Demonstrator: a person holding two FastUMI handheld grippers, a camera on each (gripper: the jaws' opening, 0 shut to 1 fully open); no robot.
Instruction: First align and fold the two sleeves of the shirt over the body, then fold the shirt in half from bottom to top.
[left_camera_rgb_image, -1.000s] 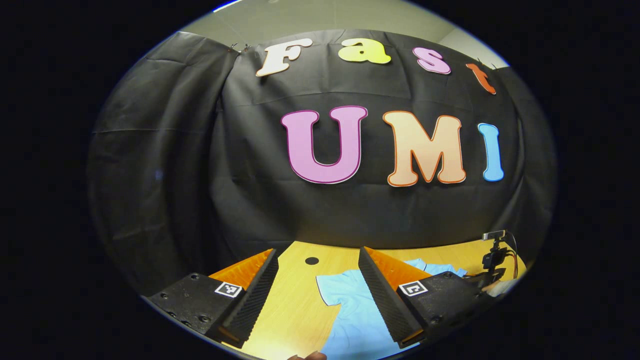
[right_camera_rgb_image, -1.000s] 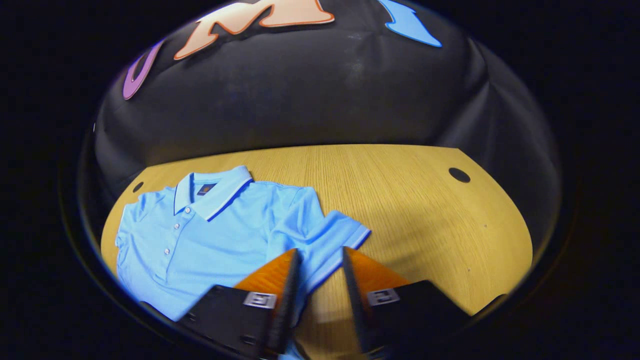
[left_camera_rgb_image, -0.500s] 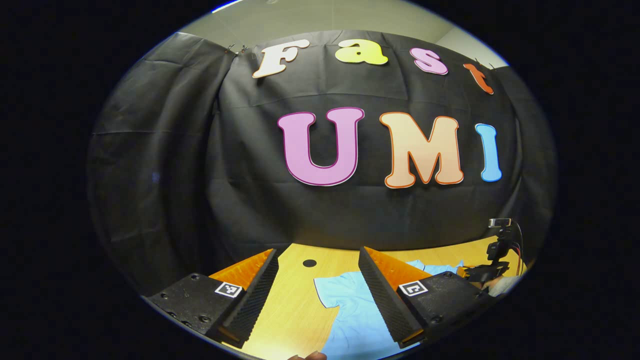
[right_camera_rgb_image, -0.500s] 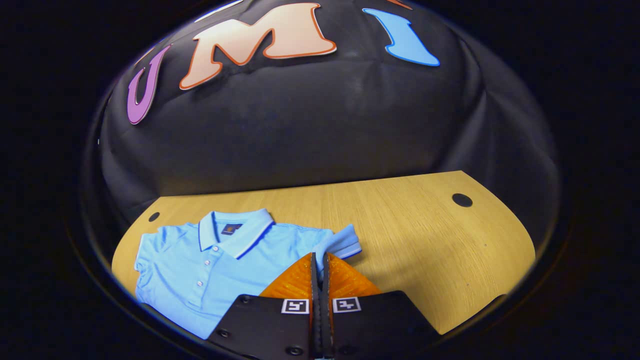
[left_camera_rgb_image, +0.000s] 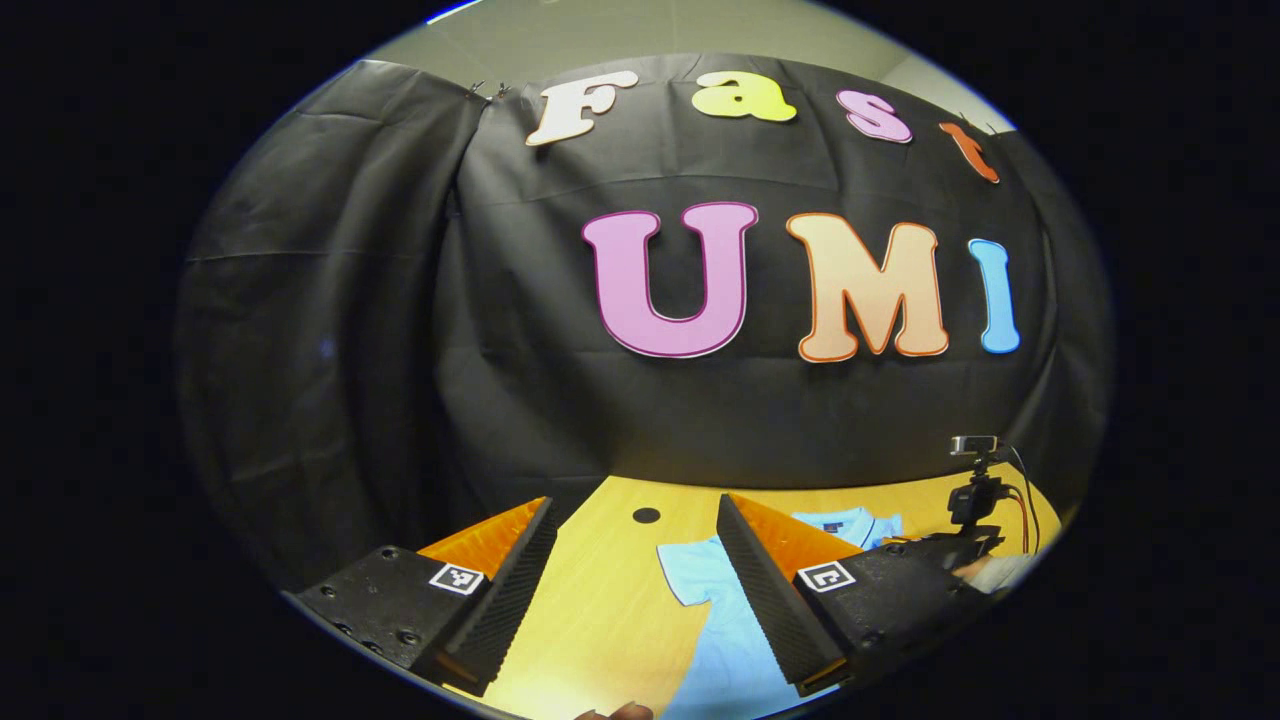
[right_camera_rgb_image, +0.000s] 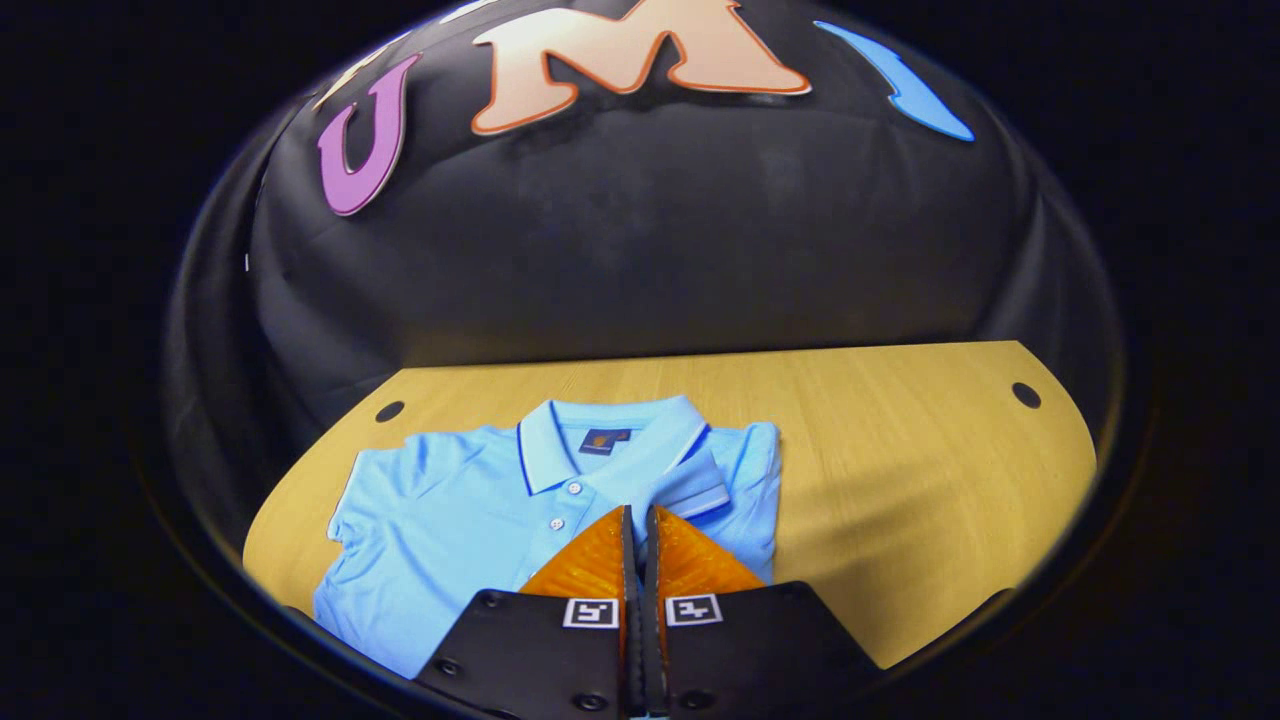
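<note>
While I look along my own fingers, this is how things lie, near to far
Right gripper (right_camera_rgb_image: 637, 520): my fingers are pressed together over the shirt's chest; the light blue sleeve (right_camera_rgb_image: 700, 487) comes out right at the tips, so I appear to be pinching its cloth, though the pinch itself is hidden between them
Sleeve: it is drawn in over the body, its banded cuff lying just below the collar on the placket's right side
Shirt (right_camera_rgb_image: 450, 520): a light blue polo lying flat on the bench, front up, buttons showing, collar toward the far wall; the other sleeve is spread out flat at the left in the right gripper view
Left gripper (left_camera_rgb_image: 635, 545): my fingers are spread wide apart with nothing between them, held above the bench near the spread sleeve
Shirt from the left gripper view (left_camera_rgb_image: 700, 580): that spread sleeve and part of the body show between my fingers, the collar beyond my right-hand finger
Bench (right_camera_rgb_image: 900, 480): pale wood, with small round dark holes (right_camera_rgb_image: 1025, 394) near its far corners
Small camera on a stand (left_camera_rgb_image: 975, 490): at the far right of the left gripper view, with a red cable beside it
Booth wall (right_camera_rgb_image: 650, 250): black cloth, hanging behind the bench
</note>
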